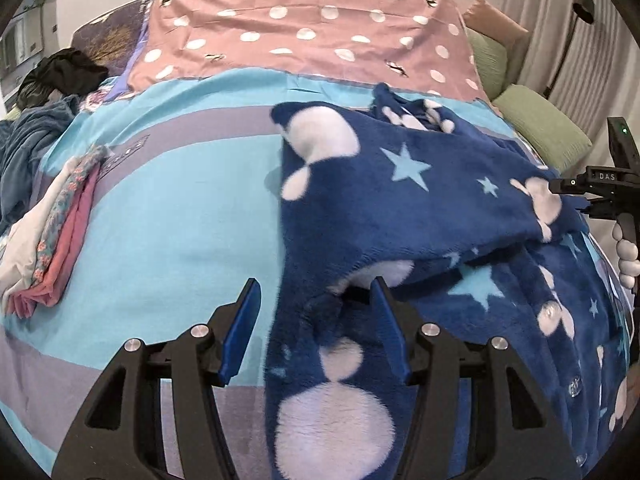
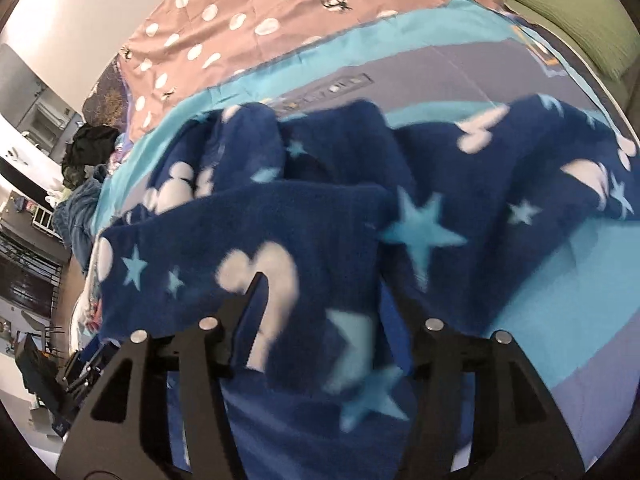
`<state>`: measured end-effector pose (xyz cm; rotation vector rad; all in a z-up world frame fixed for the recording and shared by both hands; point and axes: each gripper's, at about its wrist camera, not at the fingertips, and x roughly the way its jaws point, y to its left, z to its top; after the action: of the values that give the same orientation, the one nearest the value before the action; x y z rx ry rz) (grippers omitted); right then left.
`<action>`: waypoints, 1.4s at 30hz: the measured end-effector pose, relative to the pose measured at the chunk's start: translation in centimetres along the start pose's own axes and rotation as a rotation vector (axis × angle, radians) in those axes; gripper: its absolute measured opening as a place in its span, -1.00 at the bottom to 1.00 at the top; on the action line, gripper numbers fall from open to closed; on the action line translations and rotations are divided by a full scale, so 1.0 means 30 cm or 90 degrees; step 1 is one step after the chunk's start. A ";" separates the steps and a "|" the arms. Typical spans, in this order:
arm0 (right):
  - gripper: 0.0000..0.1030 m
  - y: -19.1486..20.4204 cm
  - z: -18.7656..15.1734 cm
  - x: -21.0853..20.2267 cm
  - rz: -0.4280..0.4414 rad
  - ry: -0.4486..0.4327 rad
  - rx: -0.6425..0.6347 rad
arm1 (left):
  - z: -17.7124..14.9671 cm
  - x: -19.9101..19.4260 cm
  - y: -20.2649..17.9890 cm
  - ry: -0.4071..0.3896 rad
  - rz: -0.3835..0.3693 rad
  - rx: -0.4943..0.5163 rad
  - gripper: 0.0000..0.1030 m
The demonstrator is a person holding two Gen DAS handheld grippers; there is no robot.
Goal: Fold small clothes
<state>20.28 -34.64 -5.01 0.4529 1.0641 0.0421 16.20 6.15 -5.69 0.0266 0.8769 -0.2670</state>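
A dark blue fleece garment (image 1: 400, 208) with white shapes and light blue stars lies on the bed, its top layer partly folded over. My left gripper (image 1: 316, 300) is open just above its near edge, with the right finger touching the fleece and the left finger over bare sheet. In the right wrist view the same fleece (image 2: 320, 240) is draped over and between the fingers of my right gripper (image 2: 320, 292). The jaws stand wide apart, and the right finger is hidden by cloth. The right gripper also shows in the left wrist view (image 1: 600, 192) at the fleece's right edge.
The bed has a light blue and grey striped sheet (image 1: 168, 208) and a pink polka-dot cover (image 1: 304, 36) behind. A stack of folded clothes (image 1: 52, 240) lies at the left. Dark clothes (image 1: 64, 72) are heaped far left. Green pillows (image 1: 540, 124) sit at the right.
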 end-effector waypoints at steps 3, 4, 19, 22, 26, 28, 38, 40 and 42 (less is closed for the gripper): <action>0.04 -0.038 -0.026 0.003 -0.026 0.022 -0.003 | -0.024 0.008 -0.016 0.006 0.008 0.011 0.12; 0.04 -0.048 -0.034 0.000 -0.035 0.025 0.001 | -0.023 0.017 -0.009 0.010 0.011 0.010 0.12; 0.26 0.844 0.040 0.094 0.039 0.010 -0.361 | -0.038 0.052 0.025 0.025 0.047 -0.030 0.13; 0.29 1.036 0.041 0.218 0.035 0.050 -0.431 | -0.022 0.053 0.023 0.017 0.047 -0.030 0.13; 0.27 1.213 0.008 0.416 -0.055 0.109 -0.547 | -0.002 0.054 0.046 0.003 0.033 -0.047 0.11; -0.77 1.246 0.006 0.523 -0.124 0.144 -0.563 | -0.003 0.047 0.063 -0.011 0.027 -0.055 -0.27; -0.87 1.213 0.196 0.646 0.051 0.114 -0.309 | -0.088 0.068 0.289 -0.017 -0.093 -0.253 -0.51; -0.81 1.170 0.197 0.600 0.058 0.100 -0.293 | -0.081 0.056 0.286 -0.023 -0.091 -0.239 -0.47; -0.76 1.105 0.194 0.483 0.088 0.063 -0.296 | -0.085 0.039 0.288 -0.030 -0.096 -0.232 -0.45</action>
<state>38.42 -2.91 -2.22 0.1014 1.0787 0.4293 17.08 14.58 -8.95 -0.3844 0.8714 -0.2436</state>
